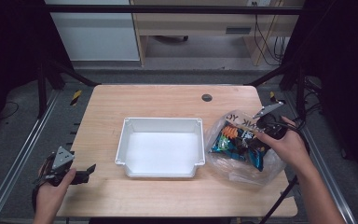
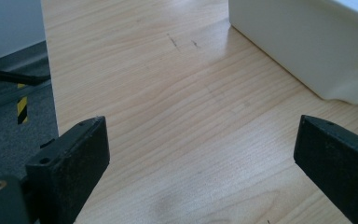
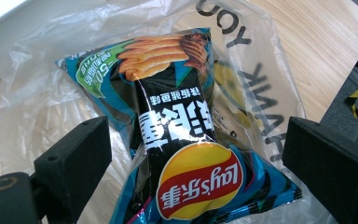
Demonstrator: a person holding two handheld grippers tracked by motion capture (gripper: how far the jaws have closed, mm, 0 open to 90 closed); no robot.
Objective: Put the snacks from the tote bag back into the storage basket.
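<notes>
Progress is judged to be at an early stage: nothing is seen inside the white tray (image 1: 121,144), whose pale floor lies bare at the middle of the wooden surface (image 1: 158,98). The crisp packet (image 1: 240,142) is found to the right of the tray, apart from it, lying on a clear plastic bag (image 1: 242,170) with dark lettering that is spread over the right part of the surface. In the right gripper view the packet (image 3: 177,140) is seen flat on the crumpled film (image 3: 37,93), blue and black with a red and yellow logo, its printing upside down toward the camera.

The right gripper (image 1: 261,133) is held over the packet, and its jaws are spread wide, one standing to either side of the packet's near end; nothing is pinched between them, and contact with the foil cannot be made out. The left gripper (image 1: 81,173) is kept near the front left edge of the surface, well apart from the packet, with its jaws likewise parted and nothing between them; bare wood and a corner of the tray wall (image 2: 307,51) are seen ahead of it.

The grasp is therefore judged not yet made. Closing on the packet, lifting it free of the plastic bag and carrying it across to the tray are all taken to be left.
</notes>
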